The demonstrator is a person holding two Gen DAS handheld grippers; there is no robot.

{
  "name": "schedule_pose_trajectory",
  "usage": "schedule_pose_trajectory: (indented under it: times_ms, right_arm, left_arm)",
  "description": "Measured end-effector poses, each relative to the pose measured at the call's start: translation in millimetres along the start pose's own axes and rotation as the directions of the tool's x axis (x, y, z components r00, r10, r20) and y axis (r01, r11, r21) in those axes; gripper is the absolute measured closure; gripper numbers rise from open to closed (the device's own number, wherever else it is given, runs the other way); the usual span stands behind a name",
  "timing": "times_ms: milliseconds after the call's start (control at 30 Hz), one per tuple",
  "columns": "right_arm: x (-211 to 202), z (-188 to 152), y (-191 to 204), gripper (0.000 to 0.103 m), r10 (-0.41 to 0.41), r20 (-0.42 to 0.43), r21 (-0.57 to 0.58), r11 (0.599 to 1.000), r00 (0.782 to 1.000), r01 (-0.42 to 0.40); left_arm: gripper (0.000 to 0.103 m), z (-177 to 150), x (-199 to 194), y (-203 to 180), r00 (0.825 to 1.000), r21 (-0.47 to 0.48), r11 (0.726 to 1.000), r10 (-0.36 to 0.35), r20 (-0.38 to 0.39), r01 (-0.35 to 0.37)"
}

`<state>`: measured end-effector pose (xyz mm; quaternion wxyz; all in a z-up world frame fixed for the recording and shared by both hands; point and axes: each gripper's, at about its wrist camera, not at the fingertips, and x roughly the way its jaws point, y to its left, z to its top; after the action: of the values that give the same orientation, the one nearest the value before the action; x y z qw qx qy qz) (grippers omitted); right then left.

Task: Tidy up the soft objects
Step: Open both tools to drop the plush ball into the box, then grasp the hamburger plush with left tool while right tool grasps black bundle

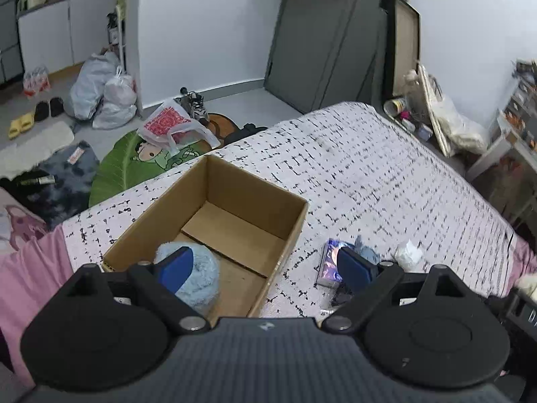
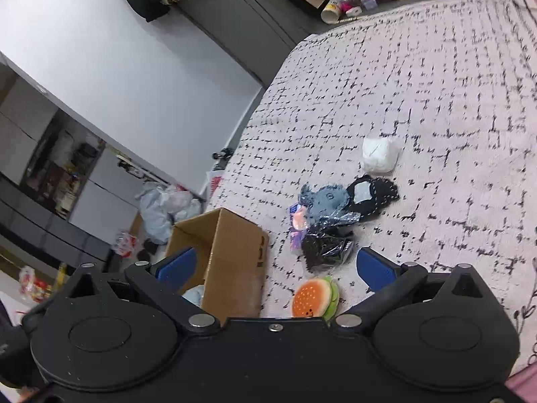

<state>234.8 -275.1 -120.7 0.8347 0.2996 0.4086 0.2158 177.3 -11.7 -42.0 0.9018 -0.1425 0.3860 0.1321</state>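
Cluttered bedroom floor lies at the far left, with white plastic bags [image 1: 104, 95] and a green leaf-shaped rug [image 1: 134, 164] beside a bed [image 1: 369, 174] under a white, black-flecked cover. On the bed's left part stands an open cardboard box [image 1: 218, 221], and a fluffy light-blue soft object [image 1: 196, 275] sits inside its near corner. The left gripper [image 1: 265, 267] hovers over the box's near right edge, fingers spread wide and holding nothing; its left finger [image 1: 176, 267] is in front of the blue soft object.

Right of the box, soft things lie close together on the cover: an orange-and-green burger-shaped plush [image 2: 313, 297] nearest, a dark item in clear wrapping [image 2: 327, 247], a small purple packet [image 2: 297, 226], a grey-blue plush [image 2: 324, 199] touching a black sock-like piece [image 2: 372, 194], and a white bundle [image 2: 379, 155] just beyond. The right gripper [image 2: 275, 265] hangs above the burger plush, fingers wide apart and empty.
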Motion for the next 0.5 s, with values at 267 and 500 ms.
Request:
schedule_pose_trajectory:
  times_ms: [267,500]
  right_arm:
    - [6.7,2.7,-27.0,0.000,-0.026,-0.001,0.044,0.999,1.000,0.026]
    - [12.4,7.1,-29.2,0.000,0.027,-0.013,0.054,0.998,1.000,-0.026]
  left_arm:
    - [0.011,-10.4,-2.6,-11.7,0.999,-0.084,0.996,0.030,-0.014,-0.031]
    - [0.012,-21.2,-5.1,-28.7,0.999,-0.066,0.997,0.043,-0.031,-0.045]
